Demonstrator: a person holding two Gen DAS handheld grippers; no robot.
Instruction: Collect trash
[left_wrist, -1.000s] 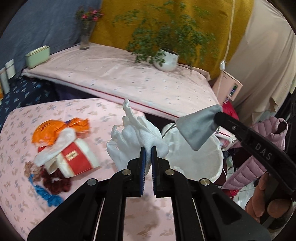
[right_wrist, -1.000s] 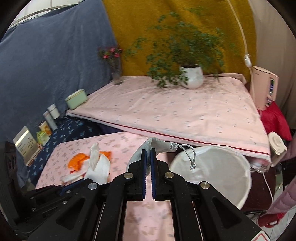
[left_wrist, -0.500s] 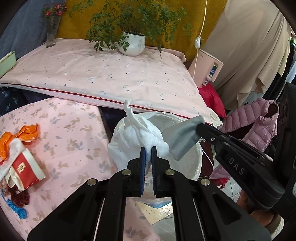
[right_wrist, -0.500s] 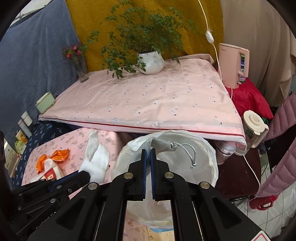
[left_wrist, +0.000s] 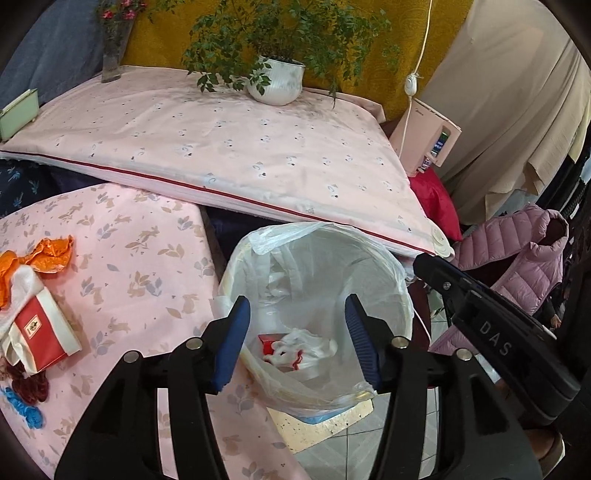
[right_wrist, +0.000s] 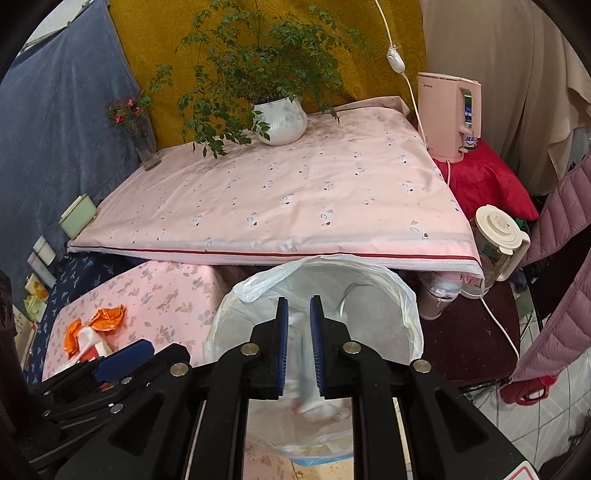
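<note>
Both claws (left_wrist: 295, 339) (right_wrist: 298, 347) opening over the lined bin (left_wrist: 391, 295); a blurred item seemingly falls.

"DAS" stands in raised letters on the black arm of the right gripper (left_wrist: 424, 264), right of the left gripper (left_wrist: 295, 332). "Midea" is printed near the top of the pink water dispenser (right_wrist: 448, 116), far beyond the right gripper (right_wrist: 299, 345), up and rightward.
</note>
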